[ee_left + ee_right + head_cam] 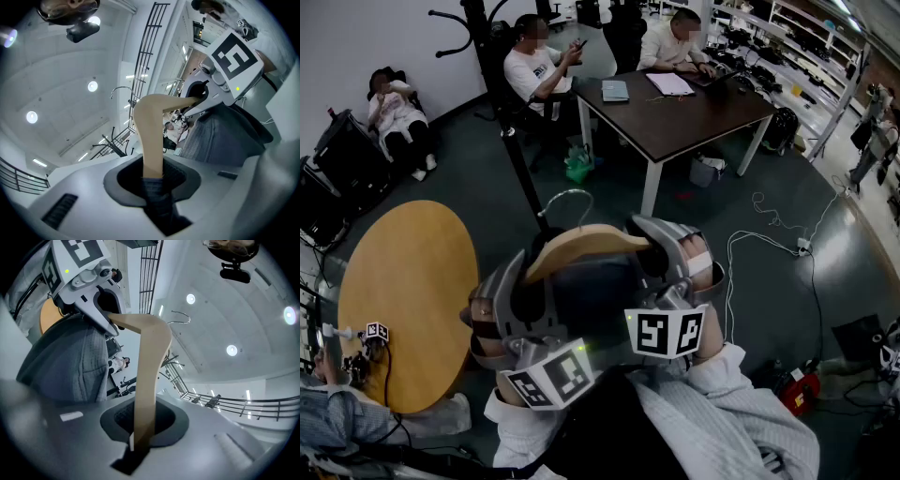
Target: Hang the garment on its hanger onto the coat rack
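Observation:
A light wooden hanger [581, 246] with a metal hook [567, 199] is held up close below my head, and a dark grey garment [591, 300] hangs from it. My left gripper [525, 274] is shut on the hanger's left arm [151, 136], with a fold of grey fabric [157, 199] also caught between its jaws. My right gripper [661, 251] is shut on the right arm [149, 376]. The black coat rack [502, 103] stands beyond the hook, at the upper left. In the left gripper view [152, 177] the right gripper [206, 93] appears across the garment [220, 136]. The right gripper view [143, 427] shows the left gripper [101, 310].
A round wooden table [403, 291] stands at the left. Behind it, a dark rectangular table [675, 108] has two people seated at it. Another person [394, 112] sits against the left wall. White cables [769, 244] lie on the floor at the right.

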`<action>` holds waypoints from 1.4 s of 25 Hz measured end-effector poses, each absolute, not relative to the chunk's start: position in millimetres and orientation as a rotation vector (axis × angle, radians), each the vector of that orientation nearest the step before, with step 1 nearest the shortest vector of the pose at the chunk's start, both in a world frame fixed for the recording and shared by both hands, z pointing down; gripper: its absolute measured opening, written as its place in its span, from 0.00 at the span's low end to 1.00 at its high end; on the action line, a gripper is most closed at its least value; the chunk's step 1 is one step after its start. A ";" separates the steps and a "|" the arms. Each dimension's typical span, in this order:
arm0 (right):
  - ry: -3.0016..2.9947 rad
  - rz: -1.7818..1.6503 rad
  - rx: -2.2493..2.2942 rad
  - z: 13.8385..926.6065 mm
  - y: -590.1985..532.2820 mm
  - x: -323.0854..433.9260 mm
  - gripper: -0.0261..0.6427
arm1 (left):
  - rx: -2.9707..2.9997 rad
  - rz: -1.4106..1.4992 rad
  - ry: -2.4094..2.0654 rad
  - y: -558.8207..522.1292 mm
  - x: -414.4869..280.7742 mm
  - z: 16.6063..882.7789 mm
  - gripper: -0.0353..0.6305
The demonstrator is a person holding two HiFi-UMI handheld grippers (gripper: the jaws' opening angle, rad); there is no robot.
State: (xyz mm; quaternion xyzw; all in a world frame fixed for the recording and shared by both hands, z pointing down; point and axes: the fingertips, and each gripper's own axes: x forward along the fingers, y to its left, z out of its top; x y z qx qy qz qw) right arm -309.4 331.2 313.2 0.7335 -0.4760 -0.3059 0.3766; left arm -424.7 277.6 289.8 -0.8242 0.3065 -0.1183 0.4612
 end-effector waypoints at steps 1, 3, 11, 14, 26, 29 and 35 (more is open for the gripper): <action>-1.219 -0.783 1.877 312.8 330.6 -309.5 0.08 | -2.027 -0.290 0.753 277.0 -424.6 289.4 0.18; -1.222 -0.785 1.878 312.1 329.7 -309.6 0.08 | -2.026 -0.288 0.750 275.9 -424.3 288.7 0.18; -1.218 -0.791 1.884 309.0 333.5 -307.1 0.08 | -2.026 -0.291 0.751 279.7 -421.7 286.3 0.18; -1.224 -0.793 1.885 307.8 333.3 -307.4 0.08 | -2.024 -0.295 0.758 280.2 -422.3 285.0 0.18; -1.252 -0.818 1.891 314.1 350.0 -266.3 0.08 | -2.015 -0.321 0.785 298.9 -381.9 291.6 0.18; -1.255 -0.813 1.893 315.5 338.0 -250.5 0.09 | -2.030 -0.332 0.779 285.8 -365.5 294.0 0.18; -1.249 -0.779 1.899 331.1 289.5 -194.6 0.09 | -2.060 -0.342 0.752 232.2 -307.3 310.5 0.18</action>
